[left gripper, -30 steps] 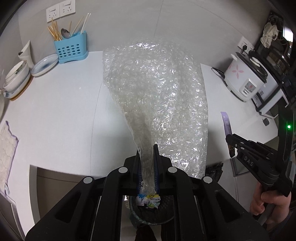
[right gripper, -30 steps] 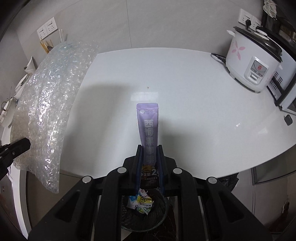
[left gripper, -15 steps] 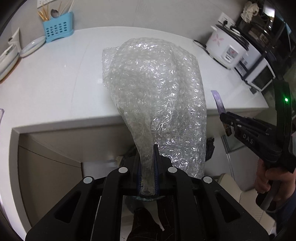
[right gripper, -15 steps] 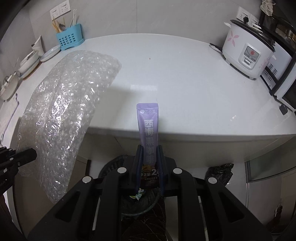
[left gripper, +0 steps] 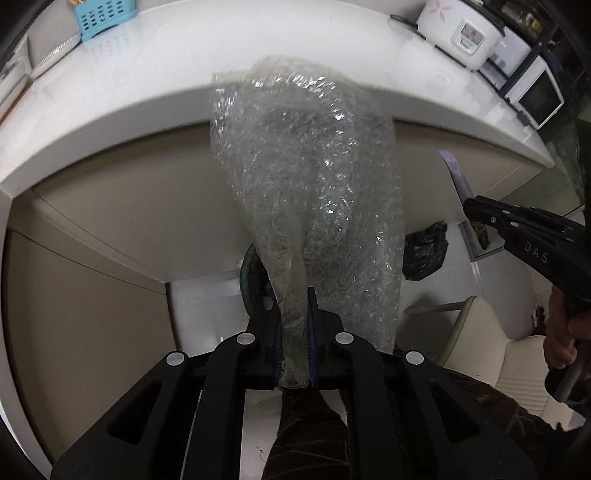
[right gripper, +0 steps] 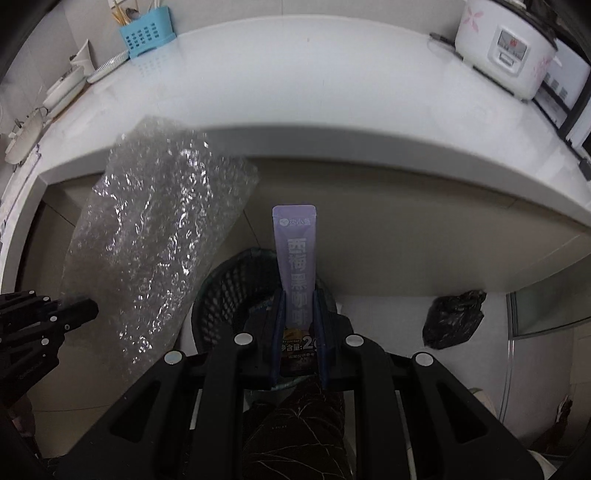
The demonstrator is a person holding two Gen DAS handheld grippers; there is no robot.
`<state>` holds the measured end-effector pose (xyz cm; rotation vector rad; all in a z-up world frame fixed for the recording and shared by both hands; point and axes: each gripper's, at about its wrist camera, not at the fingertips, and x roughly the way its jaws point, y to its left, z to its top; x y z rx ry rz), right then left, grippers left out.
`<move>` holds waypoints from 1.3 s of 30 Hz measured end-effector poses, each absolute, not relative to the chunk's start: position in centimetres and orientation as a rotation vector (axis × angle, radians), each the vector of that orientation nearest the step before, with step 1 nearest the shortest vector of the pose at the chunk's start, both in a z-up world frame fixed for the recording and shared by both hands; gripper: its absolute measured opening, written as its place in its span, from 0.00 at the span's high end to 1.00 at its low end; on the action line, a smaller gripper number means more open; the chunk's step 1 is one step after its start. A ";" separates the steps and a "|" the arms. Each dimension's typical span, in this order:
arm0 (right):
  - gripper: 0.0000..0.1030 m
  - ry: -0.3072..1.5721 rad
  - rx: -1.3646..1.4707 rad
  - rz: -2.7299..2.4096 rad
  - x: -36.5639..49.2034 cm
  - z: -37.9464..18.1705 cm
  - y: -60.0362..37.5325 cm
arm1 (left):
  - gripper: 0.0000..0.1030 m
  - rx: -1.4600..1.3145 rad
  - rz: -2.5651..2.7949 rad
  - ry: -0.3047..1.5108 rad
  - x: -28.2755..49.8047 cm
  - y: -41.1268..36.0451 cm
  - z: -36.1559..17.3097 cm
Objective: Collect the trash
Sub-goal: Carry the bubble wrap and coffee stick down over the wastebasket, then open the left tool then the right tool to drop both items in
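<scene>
Moved since earlier: both grippers have dropped from above the countertop to below its front edge; the waste basket, then barely seen under the jaws, now fills the space beneath them.
Left gripper [left gripper: 295, 325]: jaws pinched nearly together on the gathered lower end of one sheet of bubble wrap [left gripper: 310, 177], which stands up from them, above the basket.
Right gripper [right gripper: 298, 325]: jaws clamped on one purple sachet [right gripper: 296, 258], upright, its lower printed end between the pads, directly above the basket.
Hands: one hand [left gripper: 563, 332] shows on the right gripper's handle.
Waste basket [right gripper: 225, 295]: one, black openwork mesh, round, on the floor against the cabinet front, with crumpled wrappers inside.
Black bag [right gripper: 452, 319]: one, crumpled plastic, on the floor right of the basket, well apart from it.
Countertop [right gripper: 295, 85]: white, smooth, glossy, with a curved front edge; beige cabinet panels below.
On the counter: one white rice cooker [right gripper: 506, 48] with pink flower print at the right; one blue perforated utensil holder [right gripper: 147, 35] at the back left; white dishes [right gripper: 66, 86] beside it, count unclear.
Floor: pale, smooth.
Bubble wrap texture: clear, crinkled, glinting.
</scene>
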<state>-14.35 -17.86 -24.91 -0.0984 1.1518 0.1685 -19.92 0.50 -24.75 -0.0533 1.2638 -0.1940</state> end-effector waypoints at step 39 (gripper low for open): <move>0.85 1.366 -0.050 0.237 -16.7 -43.4 -17.3 | 0.22 -0.108 -0.075 1.382 -17.8 -1.2 -45.4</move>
